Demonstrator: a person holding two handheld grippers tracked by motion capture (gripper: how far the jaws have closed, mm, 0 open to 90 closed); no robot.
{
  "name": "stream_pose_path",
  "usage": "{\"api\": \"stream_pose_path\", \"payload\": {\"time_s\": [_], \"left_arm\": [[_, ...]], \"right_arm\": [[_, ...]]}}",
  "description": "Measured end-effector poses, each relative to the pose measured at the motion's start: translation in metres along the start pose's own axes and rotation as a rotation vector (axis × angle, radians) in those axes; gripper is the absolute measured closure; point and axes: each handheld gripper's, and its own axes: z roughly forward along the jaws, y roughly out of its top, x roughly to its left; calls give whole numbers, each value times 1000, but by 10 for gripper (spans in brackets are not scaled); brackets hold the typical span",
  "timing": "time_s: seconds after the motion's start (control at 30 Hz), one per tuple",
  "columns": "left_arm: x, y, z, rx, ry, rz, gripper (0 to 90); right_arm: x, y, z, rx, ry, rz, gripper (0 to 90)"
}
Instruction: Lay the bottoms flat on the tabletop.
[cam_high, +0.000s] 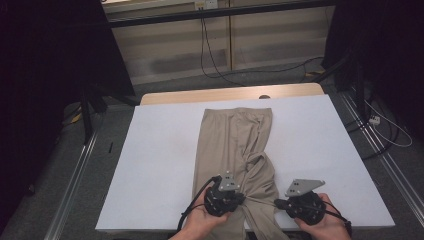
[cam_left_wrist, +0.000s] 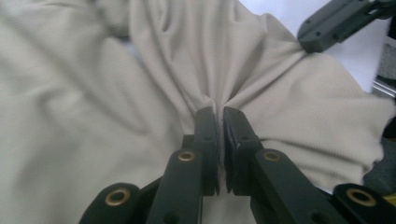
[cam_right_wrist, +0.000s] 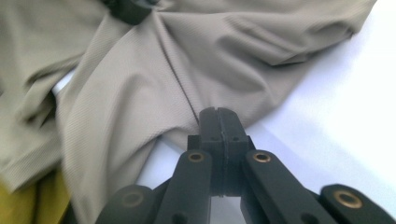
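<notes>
A beige garment (cam_high: 235, 145) lies lengthwise down the middle of the white table (cam_high: 160, 155), flat at the far end and bunched near the front edge. My left gripper (cam_high: 242, 198) is shut on a pinched fold of it; in the left gripper view the cloth (cam_left_wrist: 140, 84) gathers into the closed jaws of the left gripper (cam_left_wrist: 220, 116). My right gripper (cam_high: 277, 203) sits to the right, shut on the garment's edge, with a taut strip of fabric between the two. In the right gripper view a seam of the cloth (cam_right_wrist: 154, 84) runs into the closed right gripper (cam_right_wrist: 219, 114).
The near end of the garment hangs over the table's front edge between the person's hands. A wooden strip (cam_high: 225, 93) borders the far side. Cables (cam_high: 215, 60) trail on the floor beyond, and metal rails (cam_high: 75, 170) run along both sides.
</notes>
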Motion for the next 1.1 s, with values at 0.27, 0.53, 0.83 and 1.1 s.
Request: {"api": "stream_pose_path", "payload": {"time_s": [0.27,0.53,0.83,1.1], "left_arm": [[-22,-6,-1,29,-114,25,875],[-26,-1,-11,10,-170,56,781],[-2,21,18,24,63,61,540],[-4,9,8,14,-33,9,878]], "right_arm": [[26,-15,-17,1,31,-3,898],[1,-2,-15,-115,-35,101,795],[-17,20,28,-37,-40,76,569],[-8,8,13,-19,-52,58,890]]}}
